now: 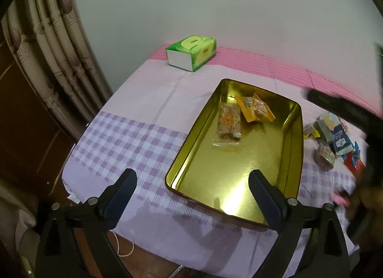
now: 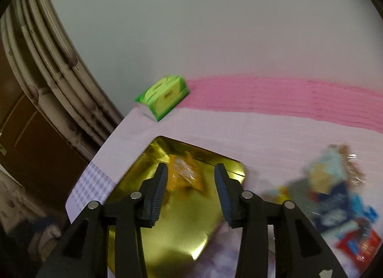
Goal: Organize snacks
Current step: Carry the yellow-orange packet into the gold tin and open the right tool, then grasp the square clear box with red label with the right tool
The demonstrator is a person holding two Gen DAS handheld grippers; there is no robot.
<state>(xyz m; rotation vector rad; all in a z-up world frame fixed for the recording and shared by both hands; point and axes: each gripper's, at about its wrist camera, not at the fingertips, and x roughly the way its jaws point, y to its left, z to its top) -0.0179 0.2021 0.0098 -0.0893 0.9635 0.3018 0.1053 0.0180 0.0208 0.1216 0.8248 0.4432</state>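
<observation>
A gold tin tray (image 1: 227, 172) lies on the purple checked cloth. In its far half lie a clear packet of brown snack (image 1: 228, 126) and an orange packet (image 1: 255, 109). My left gripper (image 1: 192, 173) hangs open and wide over the tray's near left corner, with nothing between its fingers. A pile of several wrapped snacks (image 1: 332, 139) sits on the cloth right of the tray. In the blurred right wrist view my right gripper (image 2: 190, 166) is open above the tray (image 2: 179, 230). The orange packet (image 2: 186, 175) shows beyond the gap, untouched, and the snack pile (image 2: 335, 194) is to the right.
A green tissue box (image 1: 191, 51) stands at the far left corner of the table (image 2: 164, 97). Curtains (image 1: 55, 45) hang at the left beyond the table edge. A pale wall closes the far side behind a pink strip of cloth (image 1: 275, 62). A dark blurred shape (image 1: 340, 108) crosses the right.
</observation>
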